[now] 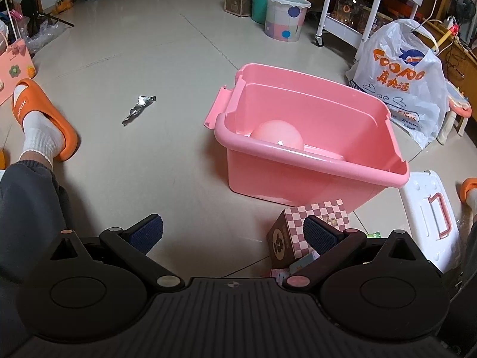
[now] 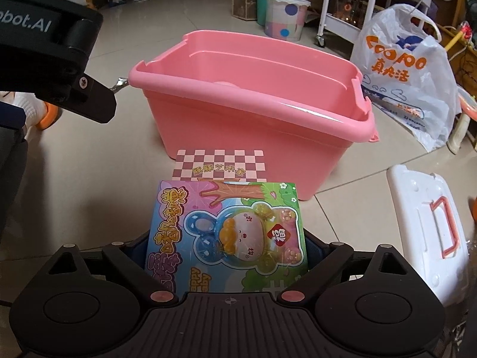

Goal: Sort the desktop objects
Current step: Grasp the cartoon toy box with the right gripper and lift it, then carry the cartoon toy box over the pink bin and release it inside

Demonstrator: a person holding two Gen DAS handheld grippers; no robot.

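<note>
Right gripper (image 2: 228, 247) fingers clamped on colourful cartoon-bunny cardboard box (image 2: 228, 232), held just short of pink plastic storage bin (image 2: 253, 101) on the floor. Left gripper (image 1: 234, 232) fingers spread wide, holding nothing.

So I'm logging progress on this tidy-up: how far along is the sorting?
Early on. Done: a pink ball already lies in the pink bin. In hand: the right hand-held gripper is shut on a cartoon box, short of the bin. The left hand-held gripper is open and holds nothing. Left: the checkered box and the foil scrap on the floor.
</note>
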